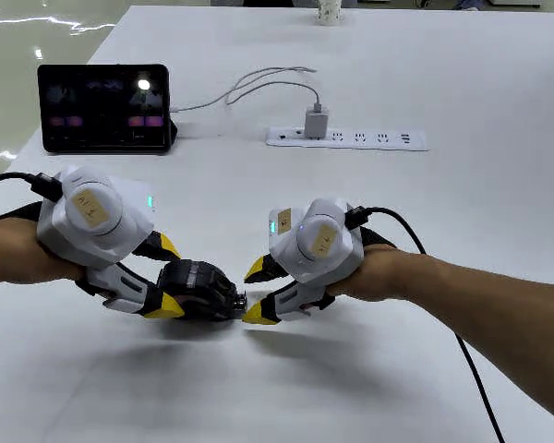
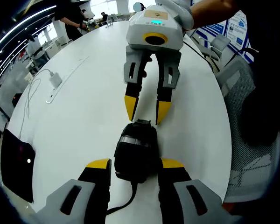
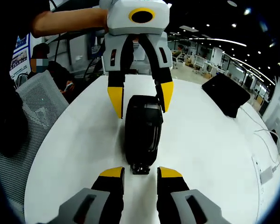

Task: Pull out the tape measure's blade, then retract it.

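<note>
Two claws (image 1: pixel 168 277) (image 1: pixel 255 293), one tape measure (image 1: pixel 198 288), one tablet (image 1: pixel 104 107).

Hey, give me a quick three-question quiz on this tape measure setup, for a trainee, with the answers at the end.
1. True or false: the left gripper is clamped on the tape measure.
2. At the blade's hook, the right gripper is: A) shut on it, B) open, a jaw on either side, C) shut beside it.
3. What is plugged into the power strip?
Key: 1 true; 2 B; 3 a white charger.
</note>
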Available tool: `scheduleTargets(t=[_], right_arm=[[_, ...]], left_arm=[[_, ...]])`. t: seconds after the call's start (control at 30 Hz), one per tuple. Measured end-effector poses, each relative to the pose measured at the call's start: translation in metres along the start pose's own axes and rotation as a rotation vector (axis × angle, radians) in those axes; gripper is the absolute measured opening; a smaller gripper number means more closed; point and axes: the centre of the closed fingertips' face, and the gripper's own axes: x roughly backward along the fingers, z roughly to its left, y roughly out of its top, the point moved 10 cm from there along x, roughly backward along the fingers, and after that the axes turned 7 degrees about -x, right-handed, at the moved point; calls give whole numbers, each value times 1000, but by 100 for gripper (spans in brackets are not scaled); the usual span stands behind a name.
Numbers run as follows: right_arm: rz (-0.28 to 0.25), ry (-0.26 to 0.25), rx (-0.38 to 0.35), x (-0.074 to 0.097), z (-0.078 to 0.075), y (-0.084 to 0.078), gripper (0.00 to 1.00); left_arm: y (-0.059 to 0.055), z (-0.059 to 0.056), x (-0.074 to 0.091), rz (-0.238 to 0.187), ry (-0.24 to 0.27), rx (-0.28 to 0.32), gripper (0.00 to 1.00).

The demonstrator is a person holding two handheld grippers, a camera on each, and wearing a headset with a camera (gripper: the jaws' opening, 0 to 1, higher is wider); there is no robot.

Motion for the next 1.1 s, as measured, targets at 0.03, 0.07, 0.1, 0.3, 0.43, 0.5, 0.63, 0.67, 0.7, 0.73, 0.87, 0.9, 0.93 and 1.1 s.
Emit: scheduleTargets(t=[0.03,0.07,0.1,0.3,0.43,0.5,0.63,0.67,0.7,0.73,0.87,0.9,0.93,1.1], right_arm=[[7,3,-4,-2,0,0,23],[11,2,-2,-3,0,0,22],[16,0,4,-4,-1,-1,21],[29,3,-1,-9,-2,0,15],[38,7,-13,-13,-1,0,13],[38,5,-14,-14,-1,-1,12],[26,7,-35,-13,-2,-3,11],[25,5,-36,-13,-2,-3,11],[26,5,-38,-13,-2,-3,11],[27,5,-35,-13,-2,-3,11],[37,10,-26,-13,-2,-2,10],[40,12,-23,-13,-2,-2,10],[43,14,-16,-12,-2,-2,9],[47,21,-7,-12,-2,-2,9]], left_arm=[[0,0,-1,2,-5,-4,34],[0,0,-1,3,-8,-6,34],[0,-1,-2,7,-11,-10,33],[-1,-1,-7,32,-12,-50,30],[-2,2,-7,32,-12,-56,27],[-2,2,-7,30,-12,-58,26],[-3,2,-7,24,-14,-44,26],[-3,2,-7,24,-15,-41,26],[-3,3,-8,23,-16,-39,26],[-4,3,-8,23,-17,-39,26],[-4,3,-7,19,-20,-42,25],[-4,3,-7,19,-20,-44,25],[-4,3,-7,19,-21,-47,25],[-4,3,-8,17,-24,-49,25]])
